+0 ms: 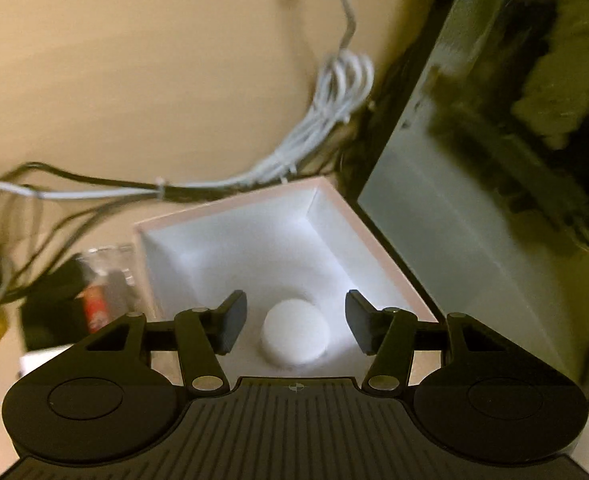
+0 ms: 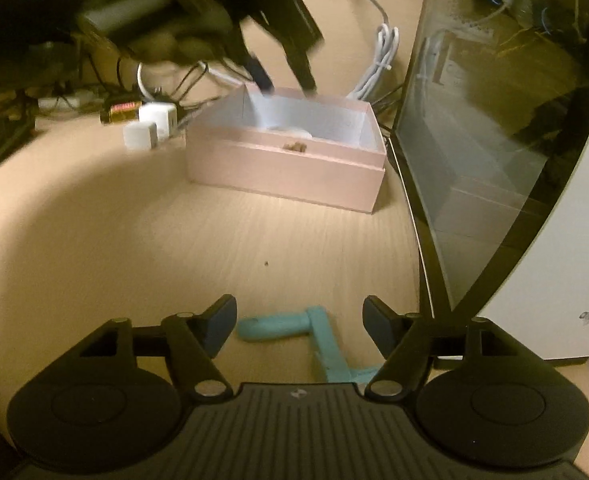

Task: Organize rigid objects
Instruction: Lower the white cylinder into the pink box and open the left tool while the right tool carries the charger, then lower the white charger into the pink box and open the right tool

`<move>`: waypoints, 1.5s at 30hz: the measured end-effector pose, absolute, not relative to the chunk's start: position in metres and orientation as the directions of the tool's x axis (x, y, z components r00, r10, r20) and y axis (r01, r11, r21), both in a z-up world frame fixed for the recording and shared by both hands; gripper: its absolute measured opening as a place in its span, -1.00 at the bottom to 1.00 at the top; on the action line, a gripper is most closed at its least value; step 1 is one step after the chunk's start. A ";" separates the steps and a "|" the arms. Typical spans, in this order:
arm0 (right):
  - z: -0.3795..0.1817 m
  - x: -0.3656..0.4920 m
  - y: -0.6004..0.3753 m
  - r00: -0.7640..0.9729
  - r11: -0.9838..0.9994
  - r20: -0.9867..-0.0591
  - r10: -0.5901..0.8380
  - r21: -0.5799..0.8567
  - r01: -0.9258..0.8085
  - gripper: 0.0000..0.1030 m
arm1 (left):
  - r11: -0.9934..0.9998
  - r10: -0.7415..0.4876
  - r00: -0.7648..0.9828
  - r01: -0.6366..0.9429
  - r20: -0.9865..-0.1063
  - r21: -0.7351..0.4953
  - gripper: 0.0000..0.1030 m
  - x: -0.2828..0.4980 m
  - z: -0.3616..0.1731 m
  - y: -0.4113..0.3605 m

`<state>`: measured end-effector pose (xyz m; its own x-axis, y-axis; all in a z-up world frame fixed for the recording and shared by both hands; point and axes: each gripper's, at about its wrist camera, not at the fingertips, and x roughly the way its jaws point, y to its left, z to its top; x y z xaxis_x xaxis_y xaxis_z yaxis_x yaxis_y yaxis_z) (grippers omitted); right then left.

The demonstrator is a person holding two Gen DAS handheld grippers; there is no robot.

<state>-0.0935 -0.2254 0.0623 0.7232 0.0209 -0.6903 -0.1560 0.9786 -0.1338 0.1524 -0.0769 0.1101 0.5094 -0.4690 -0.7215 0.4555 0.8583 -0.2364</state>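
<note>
The left tongs [image 1: 296,326] are held spread above the pink box [image 1: 368,236], where a white disc [image 1: 295,334] lies between their fingers, untouched. The right tongs [image 2: 299,326] are spread over a teal handle [image 2: 290,326] on the bench [image 2: 134,240].

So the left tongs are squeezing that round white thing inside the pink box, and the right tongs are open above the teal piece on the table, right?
Not quite. The left tongs are open, not squeezing: the left wrist view shows the round white thing lying loose between the fingers, on the floor of the pink box. The rest holds: the right tongs are open above the teal piece on the table.
</note>
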 end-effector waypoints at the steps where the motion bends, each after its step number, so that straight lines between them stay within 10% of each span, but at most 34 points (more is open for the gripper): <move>1: 0.060 -0.093 -0.226 0.716 0.977 -0.698 0.014 -0.142 -0.158 0.37 | 0.859 -0.473 0.526 0.455 -0.706 -0.236 0.14 0.146 0.112 -0.074; 6: 0.050 -0.088 -0.233 0.667 0.983 -0.745 0.030 -0.100 -0.155 0.24 | 0.862 -0.484 0.546 0.435 -0.684 -0.262 0.14 0.085 0.096 -0.042; 8: 0.052 -0.085 -0.237 0.645 0.986 -0.761 0.068 -0.046 -0.158 -0.40 | 0.868 -0.479 0.541 0.411 -0.691 -0.280 0.14 0.063 0.085 -0.026; 11: 0.054 -0.078 -0.239 0.616 0.988 -0.783 0.086 -0.013 -0.154 -0.78 | 0.875 -0.476 0.519 0.361 -0.710 -0.323 0.14 0.037 0.069 -0.005; 28: 0.154 -0.004 -0.235 0.650 0.977 -0.746 0.146 0.007 -0.211 -0.77 | 0.894 -0.436 0.558 0.178 -0.706 -0.412 0.14 -0.017 0.035 0.074; 32: 0.128 -0.015 -0.225 0.604 0.975 -0.790 0.105 -0.039 -0.221 0.00 | 0.893 -0.445 0.526 0.207 -0.724 -0.399 0.14 -0.014 0.033 0.066; 45: 0.071 -0.131 -0.227 0.425 0.986 -0.903 -0.058 0.015 0.166 0.21 | 0.829 -0.538 0.394 0.406 -0.745 -0.384 0.13 0.001 0.029 0.009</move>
<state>-0.1306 -0.2269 0.0711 0.4253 -0.0576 -0.9032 0.1662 0.9860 0.0153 0.0012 0.0093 0.0285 0.3937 -0.5381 -0.7453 0.4061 0.8292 -0.3841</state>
